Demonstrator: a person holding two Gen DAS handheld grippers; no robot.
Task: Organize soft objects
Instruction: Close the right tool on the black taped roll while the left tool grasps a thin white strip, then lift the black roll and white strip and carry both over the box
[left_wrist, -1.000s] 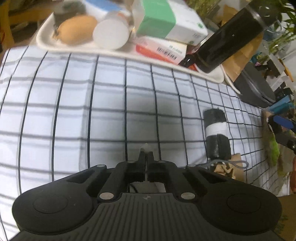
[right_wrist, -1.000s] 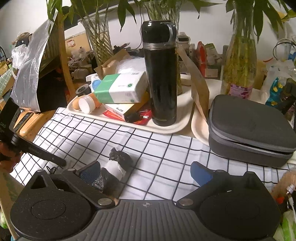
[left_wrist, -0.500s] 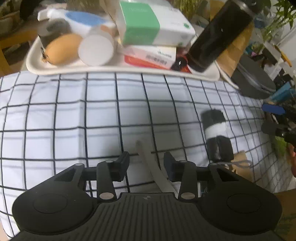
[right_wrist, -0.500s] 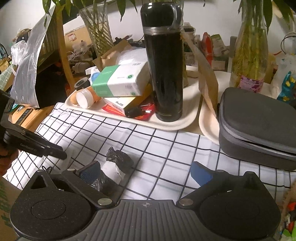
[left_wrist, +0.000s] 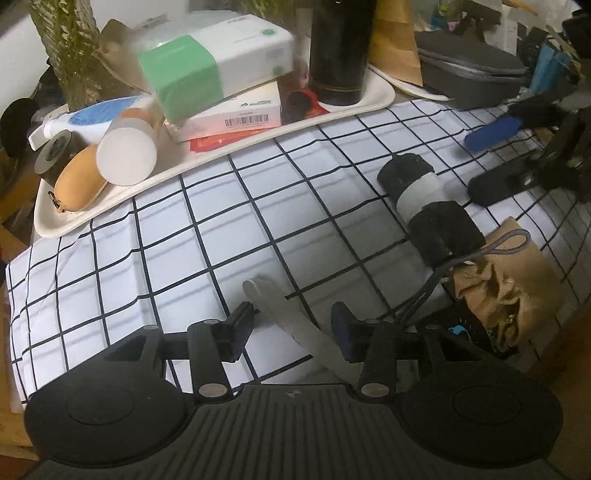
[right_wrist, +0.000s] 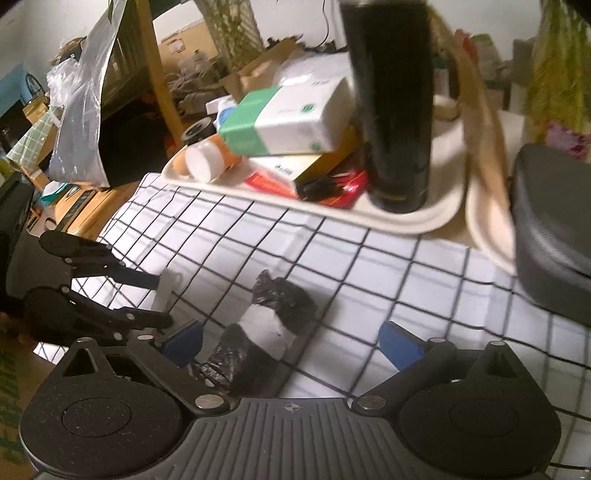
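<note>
A black roll with a white paper band (left_wrist: 428, 201) lies on the checked cloth (left_wrist: 155, 240). A flat grey strip (left_wrist: 291, 321) lies on the cloth between the open fingers of my left gripper (left_wrist: 291, 326), untouched as far as I can see. A tan pouch with a grey cord (left_wrist: 506, 280) lies at the cloth's right edge. My right gripper (right_wrist: 291, 341) is open around the near end of the black roll (right_wrist: 258, 332). The right gripper (left_wrist: 487, 162) also shows past the roll in the left wrist view. The left gripper (right_wrist: 155, 299) shows at left in the right wrist view.
A white tray (left_wrist: 207, 162) behind holds a green-and-white tissue pack (left_wrist: 214, 62), boxes, tubes and a tall black flask (right_wrist: 391, 107). A grey zip case (right_wrist: 550, 240) sits on a second tray at the back right. The cloth ends at the table's left edge.
My left gripper has opened and let go of the grey strip, which now lies on the cloth. The right gripper has moved forward toward the black roll, staying open.
</note>
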